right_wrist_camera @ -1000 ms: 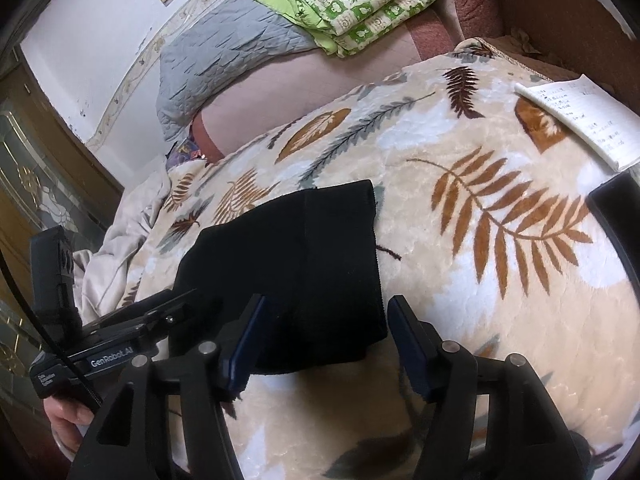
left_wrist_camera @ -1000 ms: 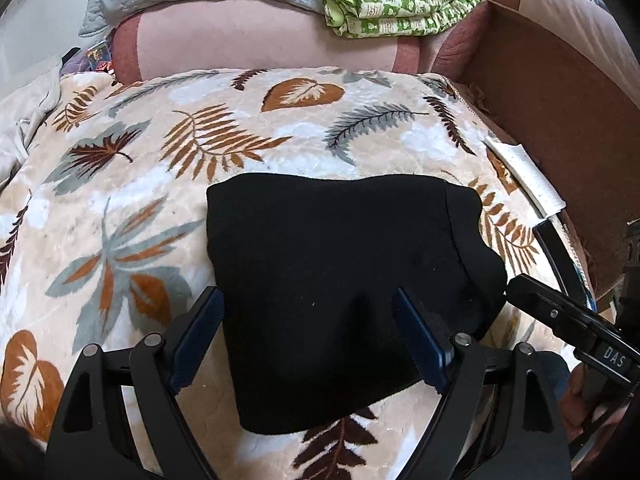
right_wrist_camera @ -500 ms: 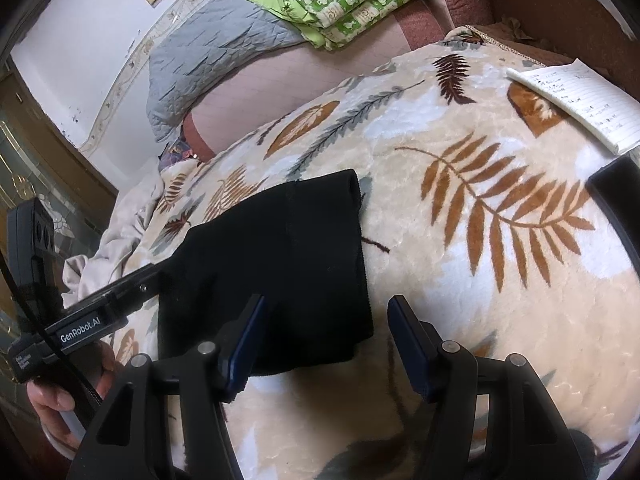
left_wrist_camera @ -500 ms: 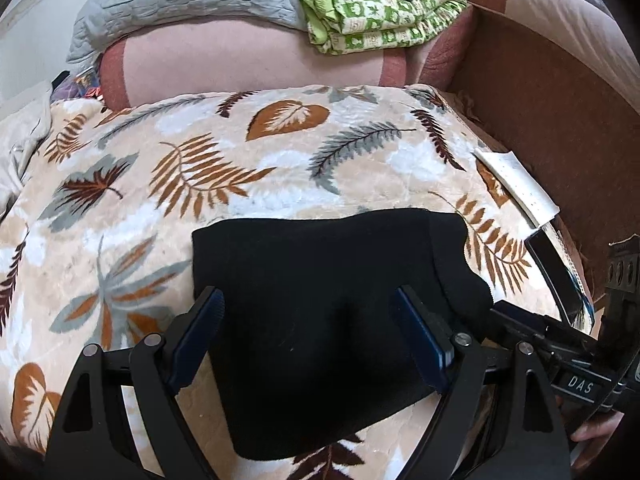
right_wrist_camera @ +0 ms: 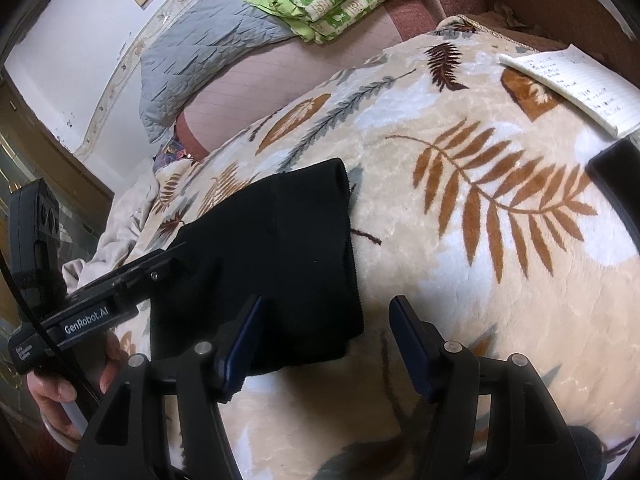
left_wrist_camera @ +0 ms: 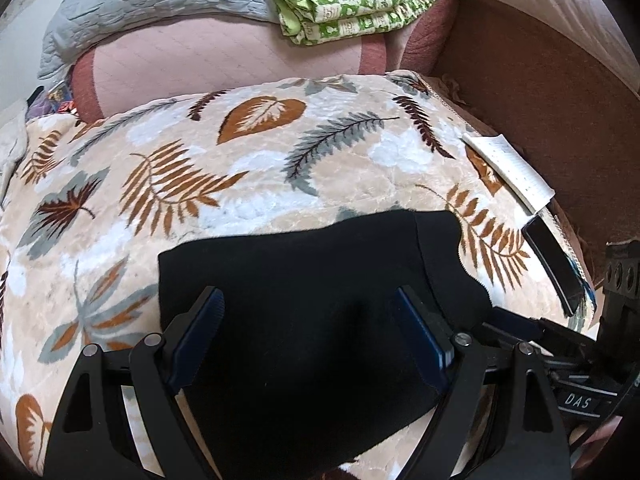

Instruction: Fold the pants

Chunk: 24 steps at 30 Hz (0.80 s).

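Note:
The black pants [left_wrist_camera: 304,304] lie folded into a compact rectangle on the leaf-patterned blanket [left_wrist_camera: 224,168]. My left gripper [left_wrist_camera: 308,312] is open, its jaws spread above the pants, holding nothing. In the right wrist view the pants [right_wrist_camera: 280,248] lie to the left. My right gripper [right_wrist_camera: 326,320] is open and empty over the near right corner of the pants. The left gripper [right_wrist_camera: 132,272] also shows there, hovering over the left part of the pants.
A white notepad [right_wrist_camera: 576,80] and a dark flat object [left_wrist_camera: 554,264] lie at the blanket's right edge. A green patterned quilt [left_wrist_camera: 352,0] and a grey quilt [left_wrist_camera: 160,0] sit on a pink bolster behind. A brown bed frame [left_wrist_camera: 540,100] runs along the right.
Both grippers have drawn back toward me, so the folded pants sit lower and nearer in both views. The pants themselves have not moved. Both grippers stay open.

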Motion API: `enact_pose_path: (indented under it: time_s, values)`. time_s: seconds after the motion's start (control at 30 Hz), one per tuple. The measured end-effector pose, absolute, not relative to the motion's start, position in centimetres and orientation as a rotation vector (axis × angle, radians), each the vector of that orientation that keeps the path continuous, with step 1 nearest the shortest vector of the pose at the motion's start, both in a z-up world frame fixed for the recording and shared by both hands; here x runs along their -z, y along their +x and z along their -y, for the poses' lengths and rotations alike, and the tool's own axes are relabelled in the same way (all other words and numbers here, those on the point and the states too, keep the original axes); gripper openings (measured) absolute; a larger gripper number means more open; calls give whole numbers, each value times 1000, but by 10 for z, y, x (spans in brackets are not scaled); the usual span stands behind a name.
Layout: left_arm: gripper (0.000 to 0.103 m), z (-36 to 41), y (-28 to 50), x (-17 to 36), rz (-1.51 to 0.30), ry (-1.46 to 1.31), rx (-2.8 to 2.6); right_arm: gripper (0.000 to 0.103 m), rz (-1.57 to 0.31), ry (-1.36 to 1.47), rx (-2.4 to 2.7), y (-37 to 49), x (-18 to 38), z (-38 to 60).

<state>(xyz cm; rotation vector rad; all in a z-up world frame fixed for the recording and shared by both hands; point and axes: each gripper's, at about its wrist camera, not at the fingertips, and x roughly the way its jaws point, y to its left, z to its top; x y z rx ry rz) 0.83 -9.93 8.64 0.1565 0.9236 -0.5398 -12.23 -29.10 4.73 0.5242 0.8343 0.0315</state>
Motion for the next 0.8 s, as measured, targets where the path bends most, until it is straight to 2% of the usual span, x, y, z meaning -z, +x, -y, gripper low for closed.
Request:
enact_pose_path:
  time_s: [0.8]
  values:
    - [87,136,42,-80,-970,242,639,78,-860,637,-100,-121,-34,293]
